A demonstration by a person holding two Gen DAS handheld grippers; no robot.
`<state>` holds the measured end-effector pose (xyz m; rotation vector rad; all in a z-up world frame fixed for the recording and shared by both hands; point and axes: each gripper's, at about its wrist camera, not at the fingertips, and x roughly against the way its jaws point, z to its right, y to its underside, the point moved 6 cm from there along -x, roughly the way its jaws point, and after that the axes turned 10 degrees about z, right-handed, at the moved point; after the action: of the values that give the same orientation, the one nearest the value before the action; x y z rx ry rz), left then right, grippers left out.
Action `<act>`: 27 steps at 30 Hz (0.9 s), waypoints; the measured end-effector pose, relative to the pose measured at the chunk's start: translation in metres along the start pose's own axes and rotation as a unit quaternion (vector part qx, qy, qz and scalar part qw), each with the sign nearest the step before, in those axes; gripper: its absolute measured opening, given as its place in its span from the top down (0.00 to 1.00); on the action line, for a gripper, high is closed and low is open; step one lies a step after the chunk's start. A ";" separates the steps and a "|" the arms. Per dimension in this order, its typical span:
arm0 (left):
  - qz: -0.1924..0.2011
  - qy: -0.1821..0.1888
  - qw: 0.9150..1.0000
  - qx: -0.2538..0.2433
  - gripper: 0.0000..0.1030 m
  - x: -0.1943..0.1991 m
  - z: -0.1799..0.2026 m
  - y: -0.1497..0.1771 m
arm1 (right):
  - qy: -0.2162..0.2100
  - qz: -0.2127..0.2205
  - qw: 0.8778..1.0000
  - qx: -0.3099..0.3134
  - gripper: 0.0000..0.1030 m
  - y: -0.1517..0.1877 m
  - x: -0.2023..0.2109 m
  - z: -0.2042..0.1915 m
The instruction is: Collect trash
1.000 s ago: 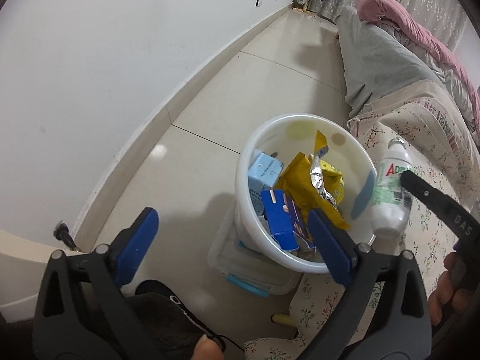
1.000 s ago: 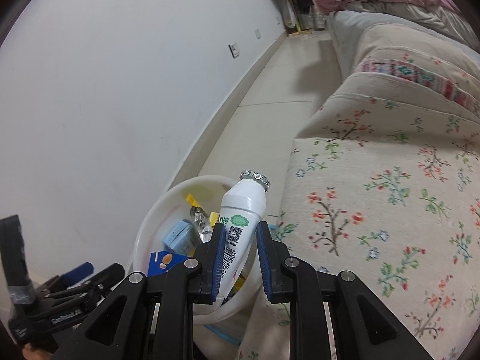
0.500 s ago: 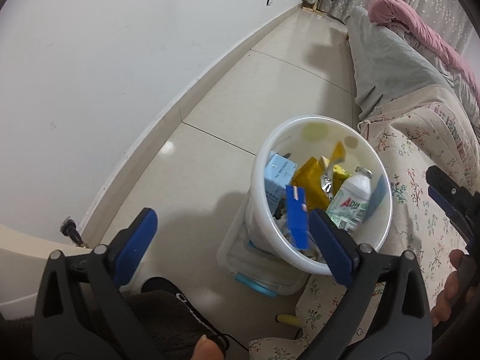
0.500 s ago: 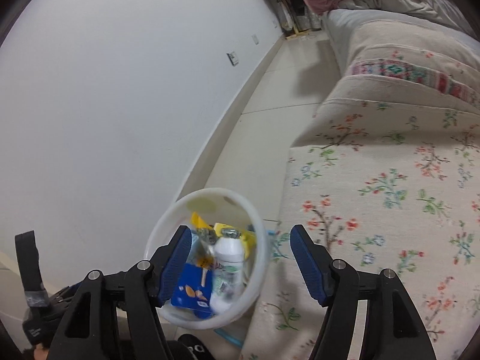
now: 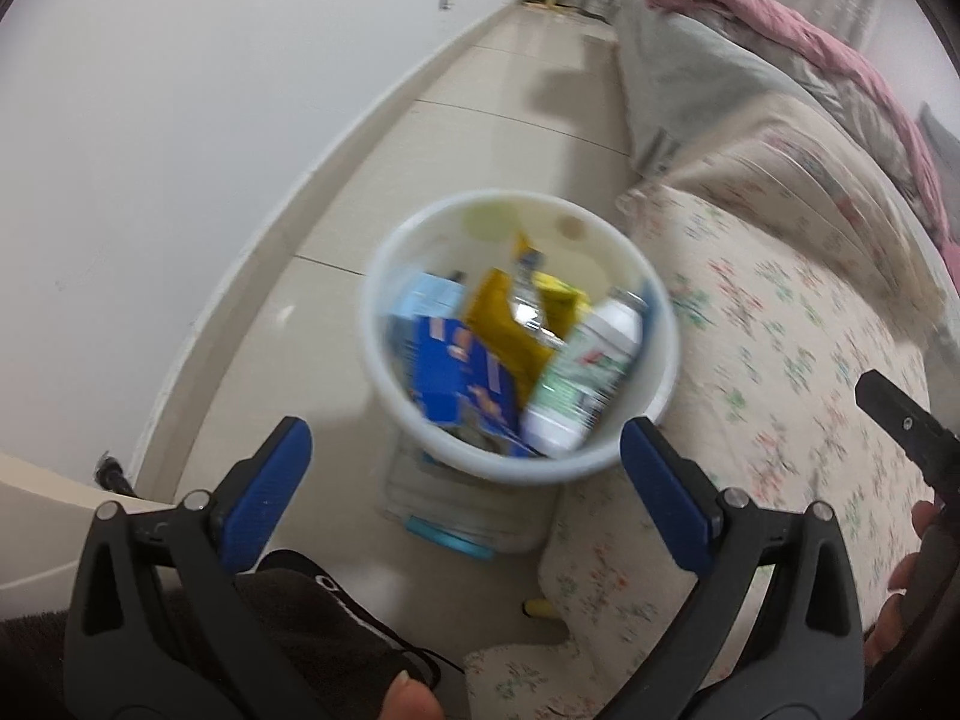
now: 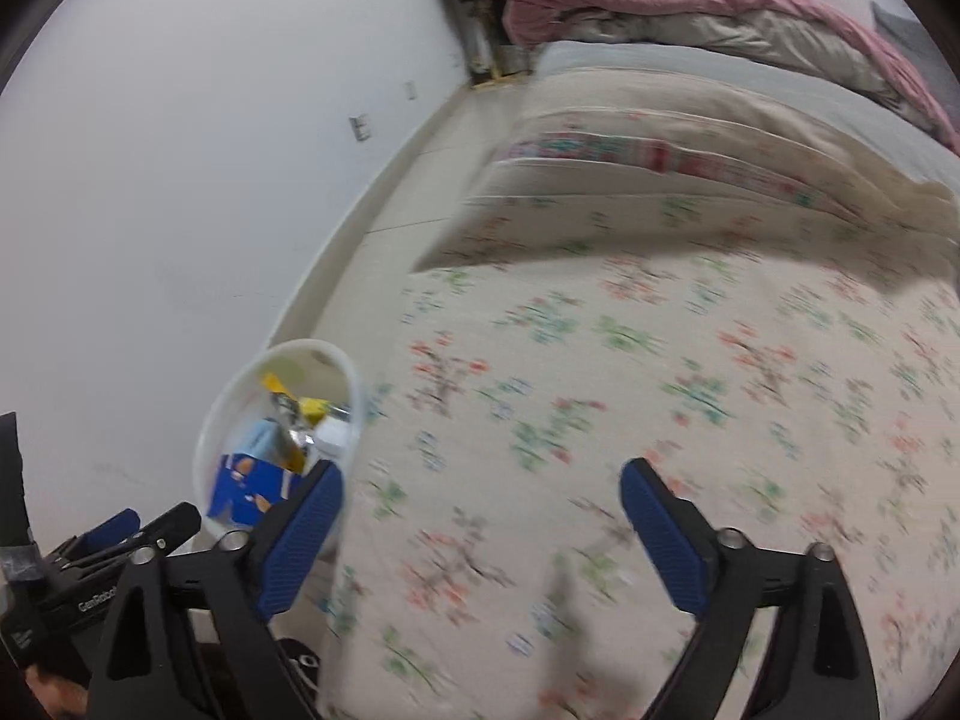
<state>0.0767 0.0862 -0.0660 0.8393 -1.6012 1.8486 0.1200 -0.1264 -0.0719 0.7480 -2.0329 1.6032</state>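
A white round bin [image 5: 630,264] stands on the floor beside the bed. Inside lie a white drink bottle [image 5: 585,381] with a green label, a blue carton [image 5: 459,381], a light blue box [image 5: 426,300] and yellow wrappers [image 5: 510,330]. My left gripper [image 5: 465,480] is open and empty, just above the bin's near rim. The bin also shows in the right wrist view [image 6: 216,420] at lower left. My right gripper [image 6: 483,531] is open and empty, over the floral bedspread [image 6: 660,390], to the right of the bin.
A white wall [image 5: 180,120] and skirting run along the left. The tiled floor [image 5: 480,120] stretches away. A clear plastic box [image 5: 456,516] with a blue lid sits under the bin. A pink quilt [image 6: 690,6] and grey blanket [image 5: 708,78] lie on the bed. A dark shoe [image 5: 312,618] is below.
My right gripper opened and dropped the white bottle into the bin, then swung right over the bedspread. My left gripper stayed open by the bin.
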 end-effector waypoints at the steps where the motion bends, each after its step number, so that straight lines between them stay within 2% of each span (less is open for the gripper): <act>1: 0.000 0.006 1.000 -0.007 0.01 0.003 0.006 0.002 | 0.006 0.002 1.000 -0.002 0.00 0.002 0.006 0.007; 5: -0.005 0.039 0.999 -0.025 0.01 0.012 0.027 0.008 | 0.031 0.011 0.999 0.009 0.00 0.008 0.030 0.025; 7: -0.001 0.043 0.998 -0.035 0.01 0.018 0.036 0.009 | 0.051 0.022 0.998 0.017 0.00 0.010 0.041 0.032; 16: 0.035 0.027 0.996 -0.082 0.01 0.040 0.066 0.023 | 0.155 0.058 0.986 0.036 0.00 0.036 0.084 0.070; 21: 0.043 0.020 0.995 -0.093 0.01 0.042 0.075 0.032 | 0.158 0.058 0.985 0.027 0.00 0.048 0.094 0.080; 27: 0.056 0.026 0.994 -0.092 0.01 0.049 0.084 0.030 | 0.169 0.074 0.982 0.026 0.00 0.045 0.095 0.084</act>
<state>0.0305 -0.0005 -0.0406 0.6269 -1.7856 1.7509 0.0174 -0.2138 -0.0632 0.3176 -1.8384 1.7358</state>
